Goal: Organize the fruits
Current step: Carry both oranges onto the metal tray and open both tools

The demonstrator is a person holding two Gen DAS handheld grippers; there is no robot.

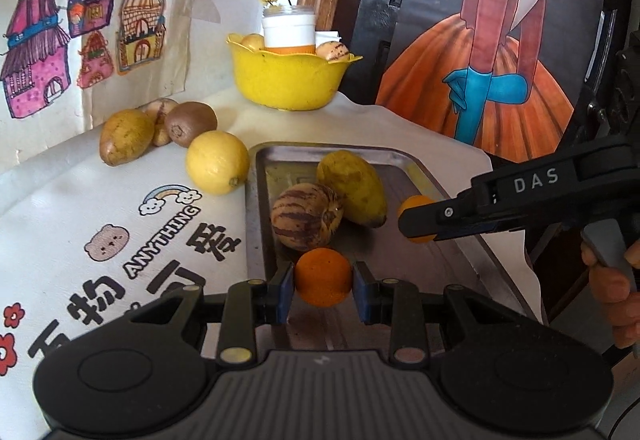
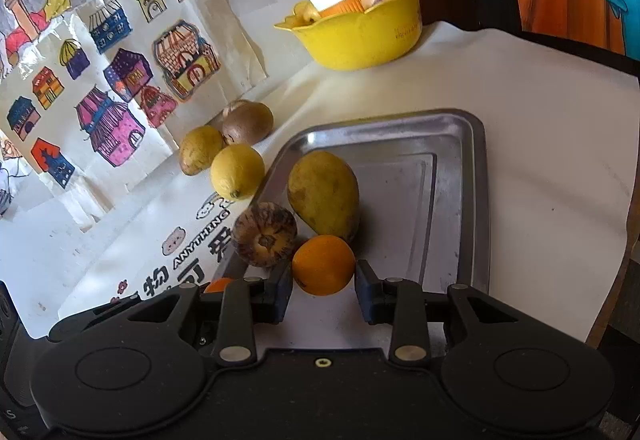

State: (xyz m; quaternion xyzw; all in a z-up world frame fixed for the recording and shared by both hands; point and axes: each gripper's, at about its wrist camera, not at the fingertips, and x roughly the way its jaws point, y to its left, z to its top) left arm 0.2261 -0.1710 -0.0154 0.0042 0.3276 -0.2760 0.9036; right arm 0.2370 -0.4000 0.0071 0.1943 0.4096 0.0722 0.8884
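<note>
Orange [image 1: 323,277], round, bright, smooth-skinned, unblemished

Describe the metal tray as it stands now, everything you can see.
The tray is a shallow rectangular pan of dull silvery metal with rounded corners, a raised rim and a stepped flat floor. It lies flat on the white cloth, below the yellow bowl. In it are a mango, a striped melon and two oranges, one between the left fingers, one between the right.
</note>
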